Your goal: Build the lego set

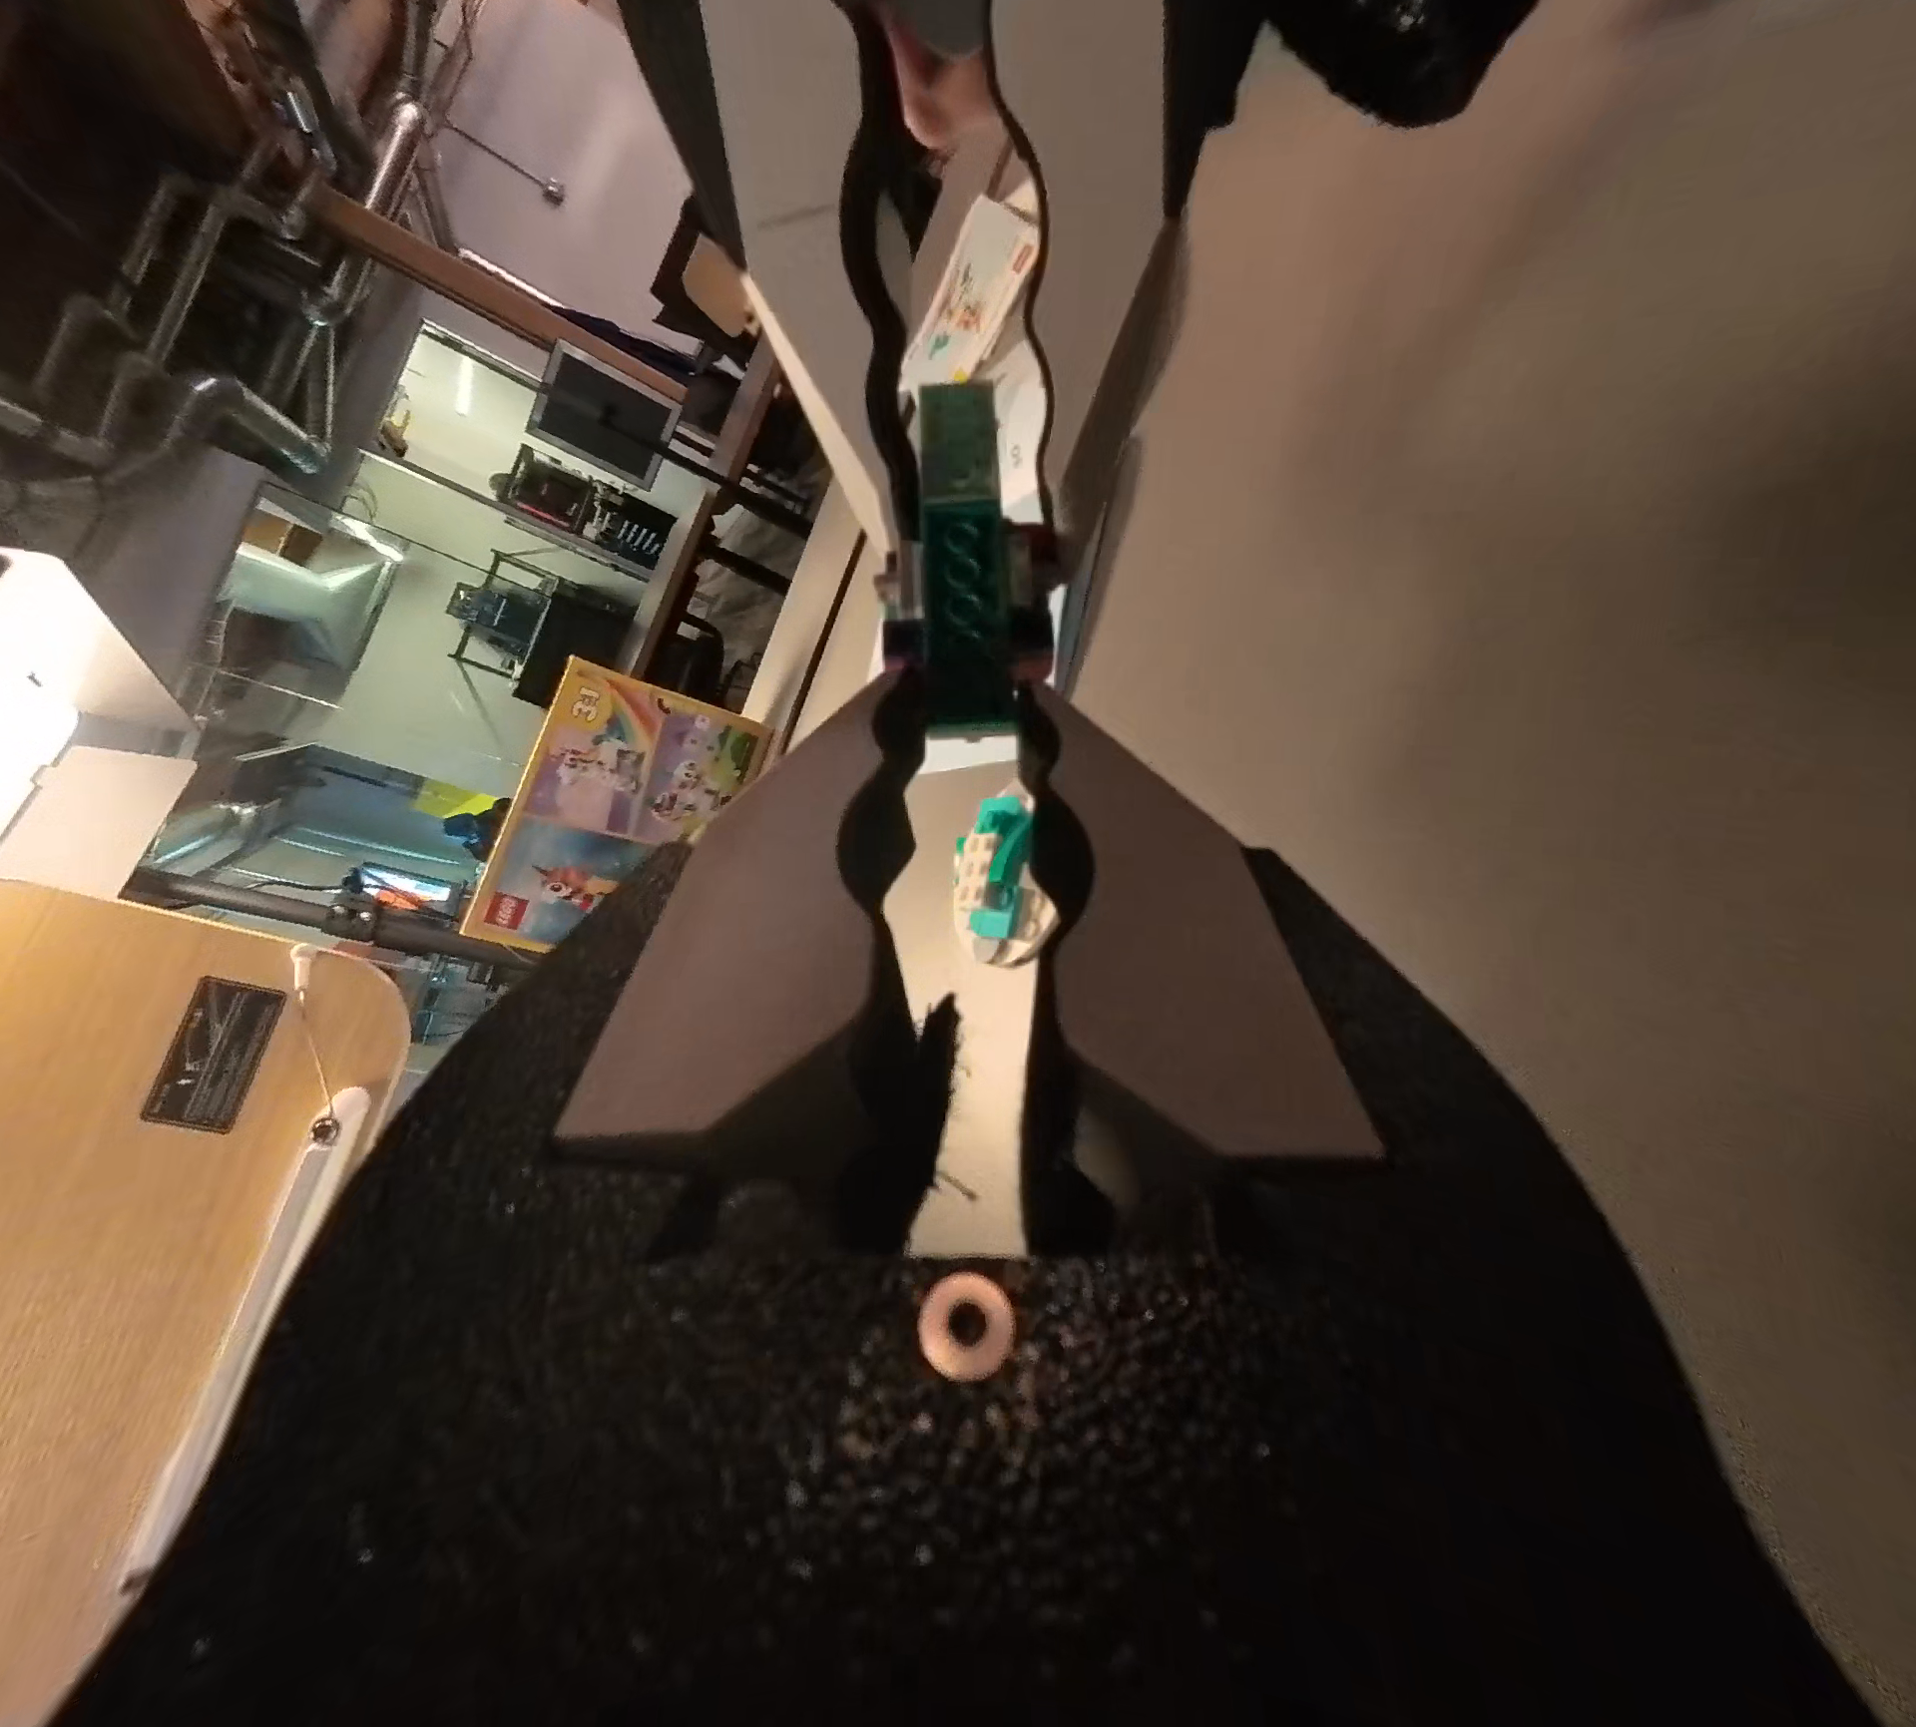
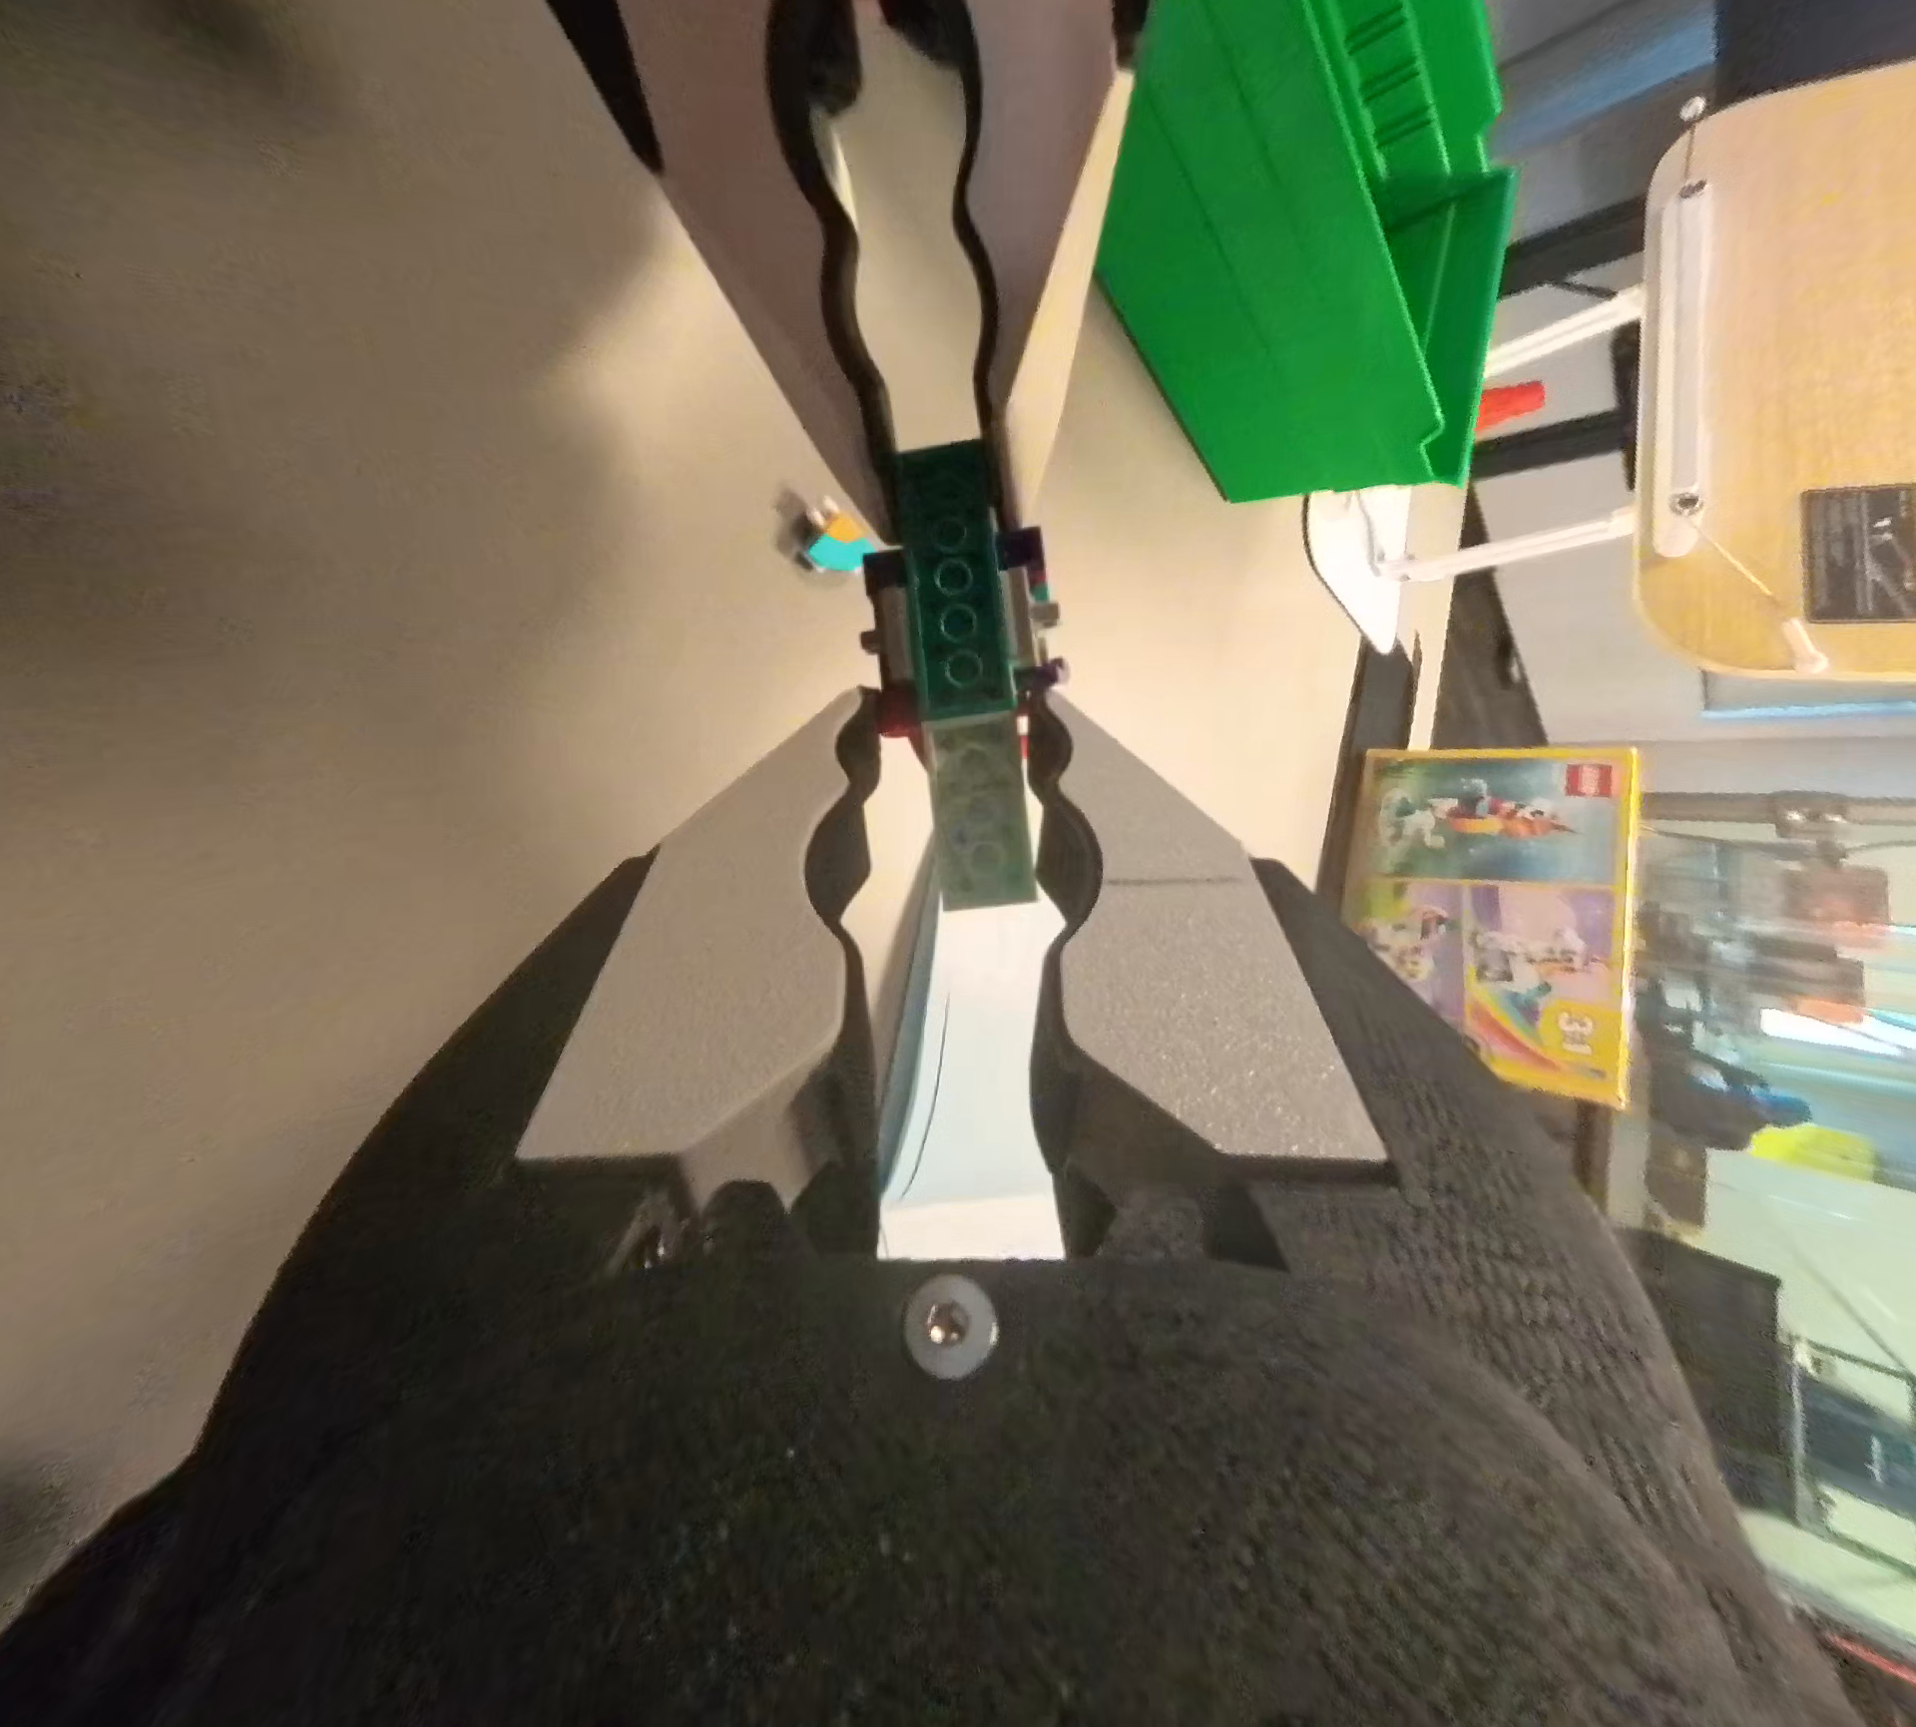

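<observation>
Left gripper (image 1: 969, 687) clamped on one end of the green build (image 1: 966, 599), right gripper (image 2: 938, 708) clamped on its other end, tips facing, white-teal piece (image 1: 1001, 889) beyond left jaws, green bin (image 2: 1317, 174) and box (image 2: 1503, 910) right of right jaws.

Left gripper (image 1: 969, 693) closed, right gripper (image 2: 949, 713) closed, tip to tip

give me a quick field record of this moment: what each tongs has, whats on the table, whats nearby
left tongs: shut on green brick stack
right tongs: shut on the same stack, opposite end
table: small white and teal build, instruction sheet
also on table: tiny loose pieces
nearby: green bin, yellow set box
</observation>
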`<state>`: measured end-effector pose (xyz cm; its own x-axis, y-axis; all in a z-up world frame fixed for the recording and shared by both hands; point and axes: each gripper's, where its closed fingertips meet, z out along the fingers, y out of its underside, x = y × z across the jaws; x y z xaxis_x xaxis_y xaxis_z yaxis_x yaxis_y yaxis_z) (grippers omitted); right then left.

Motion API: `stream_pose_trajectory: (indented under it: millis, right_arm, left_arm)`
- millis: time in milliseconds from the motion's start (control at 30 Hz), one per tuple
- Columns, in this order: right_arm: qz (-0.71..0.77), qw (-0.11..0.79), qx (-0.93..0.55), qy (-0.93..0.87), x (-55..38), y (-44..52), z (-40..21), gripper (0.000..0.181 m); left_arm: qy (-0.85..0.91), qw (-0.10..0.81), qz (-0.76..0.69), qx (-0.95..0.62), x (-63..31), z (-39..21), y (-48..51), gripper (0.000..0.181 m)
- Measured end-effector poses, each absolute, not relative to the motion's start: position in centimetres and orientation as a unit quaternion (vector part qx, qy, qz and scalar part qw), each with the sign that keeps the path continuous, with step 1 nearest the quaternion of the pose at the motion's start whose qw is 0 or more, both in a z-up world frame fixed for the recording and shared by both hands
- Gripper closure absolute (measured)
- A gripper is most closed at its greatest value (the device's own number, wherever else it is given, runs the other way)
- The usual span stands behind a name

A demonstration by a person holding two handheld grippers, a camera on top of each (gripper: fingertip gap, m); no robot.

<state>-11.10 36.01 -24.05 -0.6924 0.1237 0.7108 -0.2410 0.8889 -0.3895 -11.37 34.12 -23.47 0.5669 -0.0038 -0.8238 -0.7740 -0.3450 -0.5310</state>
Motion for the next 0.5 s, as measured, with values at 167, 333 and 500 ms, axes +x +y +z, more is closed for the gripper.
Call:
stream_pose_trajectory:
  millis: [167,333,500]
  right_arm:
    - [0.205,0.413,0.056,-0.886,-11.17,36.07,-24.02,0.155]
    - [0.204,0.420,0.060,-0.882,-11.29,36.05,-23.89,0.155]
    - [0.206,0.436,0.067,-0.873,-11.43,36.03,-23.68,0.155]
  left_arm:
    - [0.256,0.510,0.371,-0.732,-11.19,-23.16,34.18,0.167]
    - [0.252,0.513,0.381,-0.727,-11.34,-23.11,34.16,0.167]
    - [0.262,0.513,0.396,-0.715,-11.46,-22.96,34.13,0.166]
